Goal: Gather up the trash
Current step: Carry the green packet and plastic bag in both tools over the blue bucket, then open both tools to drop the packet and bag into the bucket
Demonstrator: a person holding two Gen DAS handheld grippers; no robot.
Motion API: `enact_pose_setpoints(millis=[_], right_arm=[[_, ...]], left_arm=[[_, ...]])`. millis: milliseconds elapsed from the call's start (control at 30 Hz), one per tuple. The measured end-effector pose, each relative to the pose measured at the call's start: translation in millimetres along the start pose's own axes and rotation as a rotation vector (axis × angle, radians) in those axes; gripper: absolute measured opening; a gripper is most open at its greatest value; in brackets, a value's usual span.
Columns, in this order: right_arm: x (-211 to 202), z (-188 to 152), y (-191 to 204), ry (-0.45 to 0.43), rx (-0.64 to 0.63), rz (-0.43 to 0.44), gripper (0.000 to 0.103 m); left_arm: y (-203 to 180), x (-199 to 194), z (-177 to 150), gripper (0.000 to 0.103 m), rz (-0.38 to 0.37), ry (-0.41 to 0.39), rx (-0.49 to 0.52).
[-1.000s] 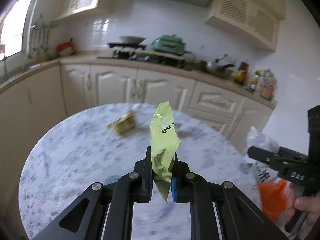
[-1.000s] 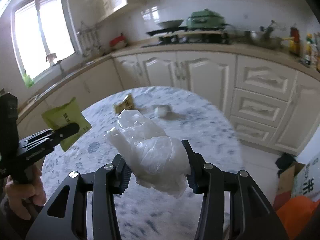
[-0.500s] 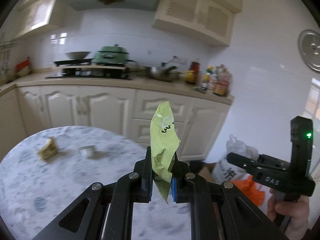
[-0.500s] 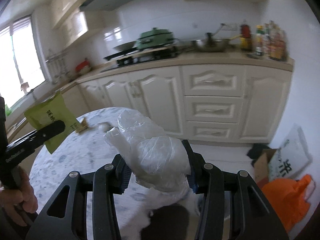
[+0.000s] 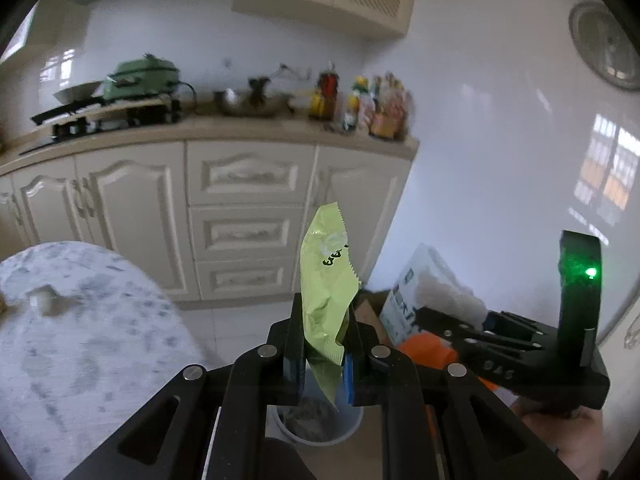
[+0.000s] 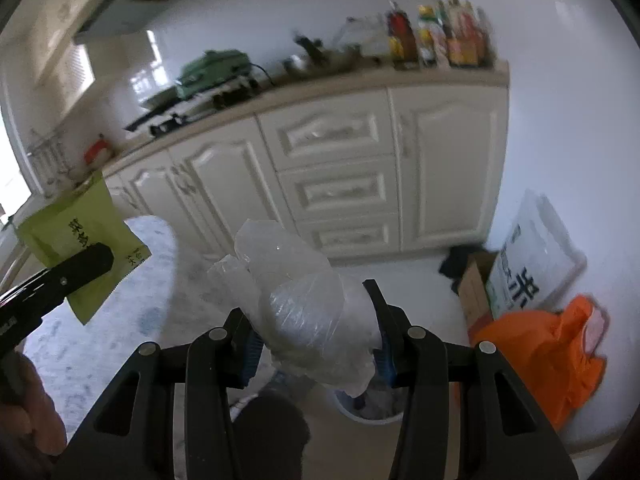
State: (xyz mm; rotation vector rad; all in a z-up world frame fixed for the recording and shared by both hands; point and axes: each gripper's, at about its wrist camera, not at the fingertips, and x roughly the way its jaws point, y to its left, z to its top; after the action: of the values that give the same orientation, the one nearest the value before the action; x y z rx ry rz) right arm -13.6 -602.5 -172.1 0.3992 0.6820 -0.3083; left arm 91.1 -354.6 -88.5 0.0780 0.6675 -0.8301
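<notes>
Holding green snack wrapper (image 5: 326, 288) upright in left gripper (image 5: 324, 356), crumpled clear plastic bag (image 6: 308, 312) squeezed in right gripper (image 6: 316, 344). We see white trash bin (image 5: 320, 428) straight below both, left nearer.

Cream cabinets (image 5: 244, 204) ahead of gripper, beyond table (image 5: 80, 344) at left. Green cooker (image 5: 142, 76), bottles (image 5: 360, 100) on counter above. Orange bag (image 6: 548, 348), cardboard box (image 6: 476, 284), white sack (image 6: 532, 252) on floor at right.
</notes>
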Motion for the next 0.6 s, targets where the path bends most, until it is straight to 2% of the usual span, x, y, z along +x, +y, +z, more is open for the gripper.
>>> enact_pose_setpoints(millis=[100,333,500,567,600], right_arm=[[28.1,-9.3,-23.5,0.057,0.038,-0.008,0.046],[104.3,-35.5,-70.1,0.210,0.142,-0.002,0.046],[140.2,-45.4,-88.5,0.273,0.184,0.005,0.049],[147.0,-48.1,-92.7,0.285,0.198,-0.004,0.051],[149.6,-49.6,-97.2,0.287,0.212,-0.010,0.057]], left_arm=[[-16.2,38.9,2.3,0.010,-0.008,0.063,0.015],[-38.9,138.6,4.2,0.010,-0.034,0.274,0.020],[-48.8,193.9,12.7,0.013,-0.032,0.385,0.038],[-55.0,209.5,13.5,0.022,-0.009,0.416,0.037],[-57.4,215.9,17.4,0.029,-0.001,0.421,0.044]])
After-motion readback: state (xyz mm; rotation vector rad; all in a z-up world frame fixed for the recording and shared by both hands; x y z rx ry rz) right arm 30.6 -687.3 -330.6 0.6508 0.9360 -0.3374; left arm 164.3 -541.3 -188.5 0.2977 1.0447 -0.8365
